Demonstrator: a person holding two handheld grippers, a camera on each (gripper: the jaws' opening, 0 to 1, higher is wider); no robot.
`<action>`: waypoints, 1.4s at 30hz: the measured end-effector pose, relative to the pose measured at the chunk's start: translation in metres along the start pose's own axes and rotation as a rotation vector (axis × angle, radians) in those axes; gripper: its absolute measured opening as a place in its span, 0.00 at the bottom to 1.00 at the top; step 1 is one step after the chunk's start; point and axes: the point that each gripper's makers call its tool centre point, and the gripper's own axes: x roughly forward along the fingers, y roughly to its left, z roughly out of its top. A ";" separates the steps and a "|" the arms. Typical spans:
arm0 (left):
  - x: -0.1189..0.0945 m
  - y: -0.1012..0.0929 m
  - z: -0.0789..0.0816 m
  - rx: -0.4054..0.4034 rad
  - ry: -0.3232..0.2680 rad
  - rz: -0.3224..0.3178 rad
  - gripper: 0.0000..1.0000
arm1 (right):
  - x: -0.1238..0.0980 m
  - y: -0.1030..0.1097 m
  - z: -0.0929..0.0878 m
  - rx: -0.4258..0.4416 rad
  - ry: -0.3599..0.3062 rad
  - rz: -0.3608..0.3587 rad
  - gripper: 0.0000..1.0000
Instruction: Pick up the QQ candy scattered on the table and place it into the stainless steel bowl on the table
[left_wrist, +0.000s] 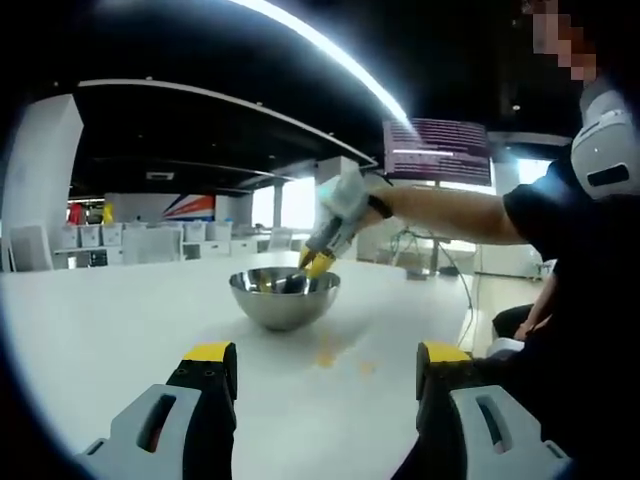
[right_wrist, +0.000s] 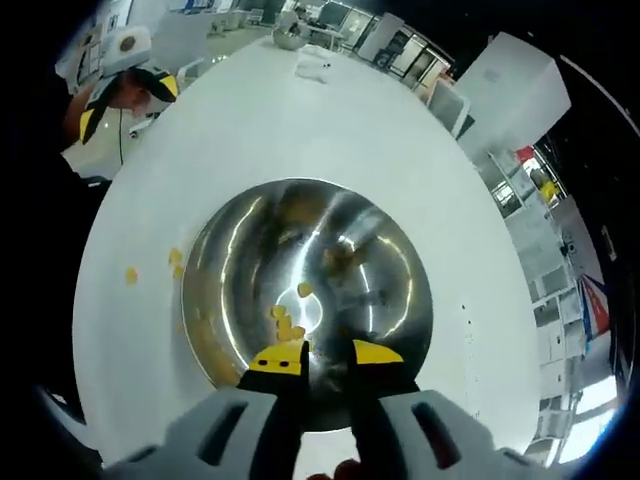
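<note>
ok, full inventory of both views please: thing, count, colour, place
stainless steel bowl: one, silver, on the white table, under the right gripper
QQ candy in the bowl: a few, yellow, on the bowl's floor
QQ candy on the table: at least two pieces, yellow, beside the bowl's rim
table: one, white, round
white object: one, at the table's far side, too small to identify
chairs and bins: several, white, background
wall screen: one, lit, background
left gripper: grey with yellow tips, open, low over the table
right gripper: grey with yellow tips, slightly apart, over the bowl
person: dark shirt, forearm extended
</note>
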 end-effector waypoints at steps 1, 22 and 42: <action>0.000 0.000 0.000 0.000 -0.001 -0.002 0.74 | 0.000 0.000 0.000 0.000 0.000 -0.001 0.19; 0.007 -0.009 0.008 0.013 -0.011 -0.019 0.74 | -0.093 0.033 0.005 0.260 -0.360 -0.119 0.17; 0.008 -0.018 0.017 0.043 -0.014 -0.020 0.74 | -0.146 0.115 -0.030 0.605 -0.860 -0.315 0.18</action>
